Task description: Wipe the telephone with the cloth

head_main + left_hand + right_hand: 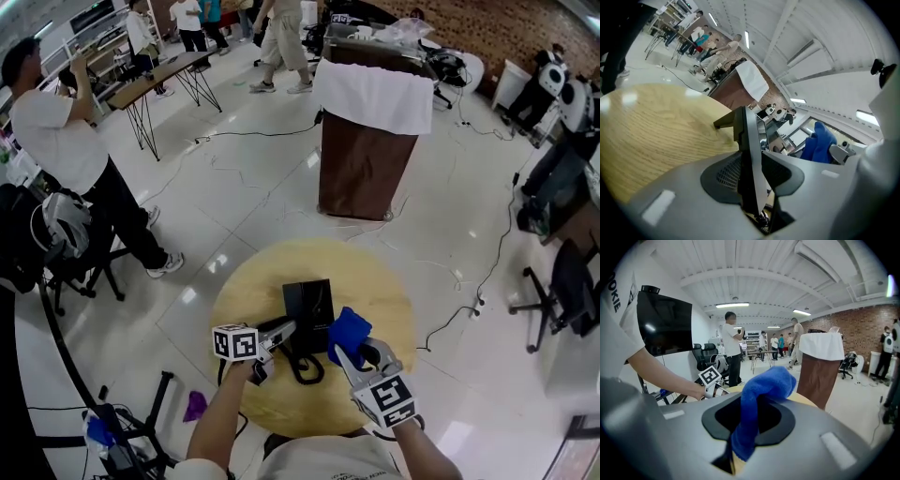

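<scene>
A black telephone lies on the round wooden table, its coiled cord looping toward the front edge. My left gripper is at the phone's front left corner. In the left gripper view the phone's thin black edge stands between the jaws of this gripper, with a gap showing on its right side, so the jaws are open. My right gripper is just right of the phone, shut on a blue cloth. That cloth bulges up out of the jaws.
A brown lectern draped with white cloth stands beyond the table. A person and a black office chair are at the left. Cables run across the glossy floor, and a purple scrap lies by the table's left.
</scene>
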### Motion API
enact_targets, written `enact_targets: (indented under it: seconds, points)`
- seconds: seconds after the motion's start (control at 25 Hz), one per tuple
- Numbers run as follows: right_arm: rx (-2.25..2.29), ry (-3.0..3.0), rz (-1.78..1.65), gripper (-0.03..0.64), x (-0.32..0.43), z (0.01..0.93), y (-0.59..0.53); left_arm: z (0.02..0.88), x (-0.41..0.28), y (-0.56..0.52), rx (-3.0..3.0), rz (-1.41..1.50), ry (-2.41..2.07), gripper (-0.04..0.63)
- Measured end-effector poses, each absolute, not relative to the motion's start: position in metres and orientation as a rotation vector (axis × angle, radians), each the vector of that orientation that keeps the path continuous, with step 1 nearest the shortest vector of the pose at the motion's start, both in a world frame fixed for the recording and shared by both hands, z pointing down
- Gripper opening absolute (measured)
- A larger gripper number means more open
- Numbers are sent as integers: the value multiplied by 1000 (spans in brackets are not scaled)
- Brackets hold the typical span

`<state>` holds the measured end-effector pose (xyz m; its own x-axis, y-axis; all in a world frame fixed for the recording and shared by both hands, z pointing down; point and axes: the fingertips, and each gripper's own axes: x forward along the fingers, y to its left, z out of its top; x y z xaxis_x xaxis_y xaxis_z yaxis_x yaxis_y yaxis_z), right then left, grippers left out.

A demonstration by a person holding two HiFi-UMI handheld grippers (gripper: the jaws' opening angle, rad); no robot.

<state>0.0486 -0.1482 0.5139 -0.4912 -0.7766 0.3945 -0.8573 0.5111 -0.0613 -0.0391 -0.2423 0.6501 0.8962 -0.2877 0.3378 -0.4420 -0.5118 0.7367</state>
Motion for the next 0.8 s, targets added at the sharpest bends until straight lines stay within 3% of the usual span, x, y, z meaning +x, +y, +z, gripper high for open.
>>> enact_targets:
  seconds: [0.32, 0.8]
  points:
    - [1367, -2424, 384, 61, 57, 522, -155, 655, -32, -239, 2006, 169, -334, 74]
    - [1355, -2443, 391, 61, 53, 522, -157, 645, -33, -236, 1990, 155, -317, 66]
